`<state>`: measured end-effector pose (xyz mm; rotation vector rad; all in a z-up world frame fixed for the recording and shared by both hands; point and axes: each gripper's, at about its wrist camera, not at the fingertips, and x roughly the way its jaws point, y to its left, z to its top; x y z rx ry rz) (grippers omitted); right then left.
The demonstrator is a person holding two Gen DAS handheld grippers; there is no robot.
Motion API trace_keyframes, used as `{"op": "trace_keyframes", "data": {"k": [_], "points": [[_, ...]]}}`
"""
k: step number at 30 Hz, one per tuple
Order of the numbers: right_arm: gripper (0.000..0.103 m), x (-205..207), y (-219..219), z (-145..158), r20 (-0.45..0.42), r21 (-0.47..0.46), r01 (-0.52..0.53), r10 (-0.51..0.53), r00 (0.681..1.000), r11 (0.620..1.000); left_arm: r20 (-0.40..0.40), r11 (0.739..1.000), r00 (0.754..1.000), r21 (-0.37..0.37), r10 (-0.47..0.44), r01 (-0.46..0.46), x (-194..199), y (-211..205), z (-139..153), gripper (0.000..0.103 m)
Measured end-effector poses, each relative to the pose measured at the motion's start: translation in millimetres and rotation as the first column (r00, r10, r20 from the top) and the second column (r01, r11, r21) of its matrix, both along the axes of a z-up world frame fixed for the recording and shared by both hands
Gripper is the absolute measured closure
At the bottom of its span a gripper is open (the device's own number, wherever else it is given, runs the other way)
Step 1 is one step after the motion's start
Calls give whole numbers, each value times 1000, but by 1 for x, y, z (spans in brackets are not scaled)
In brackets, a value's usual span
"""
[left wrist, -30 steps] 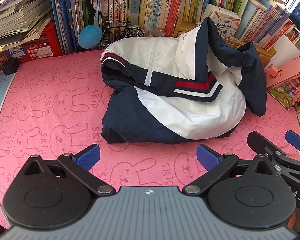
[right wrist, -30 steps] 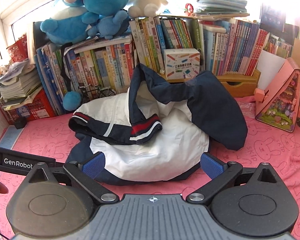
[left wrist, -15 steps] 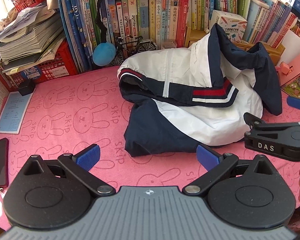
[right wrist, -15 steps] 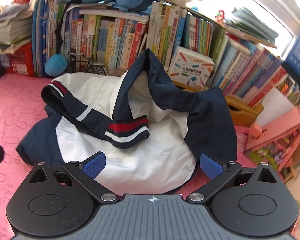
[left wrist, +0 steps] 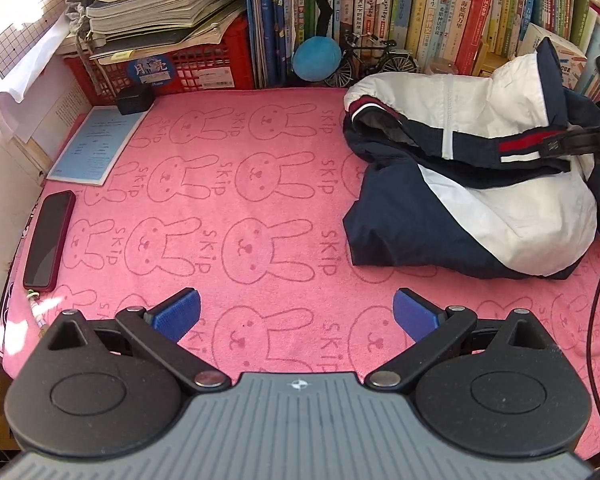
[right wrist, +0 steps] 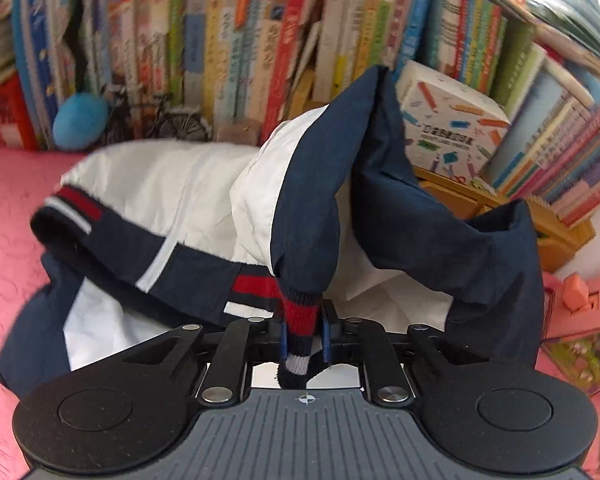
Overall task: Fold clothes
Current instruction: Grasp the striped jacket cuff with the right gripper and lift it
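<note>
A navy and white jacket with red-striped ribbed cuffs lies crumpled on the pink rabbit-print cloth, at the right in the left wrist view. My right gripper is shut on the striped cuff of a navy sleeve that rises from the jacket. The right gripper also shows at the jacket's right edge in the left wrist view. My left gripper is open and empty, low over the cloth, left of and nearer than the jacket.
A row of books lines the back. A red crate with stacked papers, a blue ball and a toy bicycle stand there. A phone and a blue sheet lie at the left. A pink toy house stands right.
My right gripper moved in and shut on the striped sleeve cuff. My left gripper swung left and back, so the jacket now sits at the right of its view.
</note>
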<state>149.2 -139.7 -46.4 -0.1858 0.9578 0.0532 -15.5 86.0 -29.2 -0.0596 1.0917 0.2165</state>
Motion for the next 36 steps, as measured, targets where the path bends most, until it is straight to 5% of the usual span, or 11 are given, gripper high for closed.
{"op": "trace_keyframes", "data": {"k": [5,12,15,20,25,27,29,30,33,36], "points": [[94,-18,-65,69,-3,350,139,-147,989,926,41,998,997,-15,-59,60,26,-10,-5,0],[94,-66,-126,106,-75,595,260,-270,960,760,76,983,980,4,-183,183,79,-47,-23,0],[94,-91,-142,108,-116,650,309,-312,943,694,111,971,966,-38,-232,238,88,-65,-33,0],[94,-129,-153,113,-119,645,351,-365,924,679,92,955,951,41,-297,294,92,-96,-61,0],[94,-164,-170,121,-40,509,417,-463,885,753,87,948,962,210,-260,237,99,-79,-68,0],[94,-175,-169,118,24,368,438,-479,877,820,97,946,965,245,-244,214,101,-64,-64,0],[89,-183,-146,108,104,171,377,-398,912,910,116,948,961,233,-249,217,102,-52,-56,0],[84,-185,-130,99,127,123,316,-331,935,941,127,949,959,225,-254,222,103,-49,-53,0],[19,-190,-76,71,168,-28,119,-113,979,992,129,951,958,212,-257,226,105,-43,-45,0],[16,-186,-9,34,199,-290,-74,136,971,954,126,951,954,187,-271,245,98,-39,-41,0]]}}
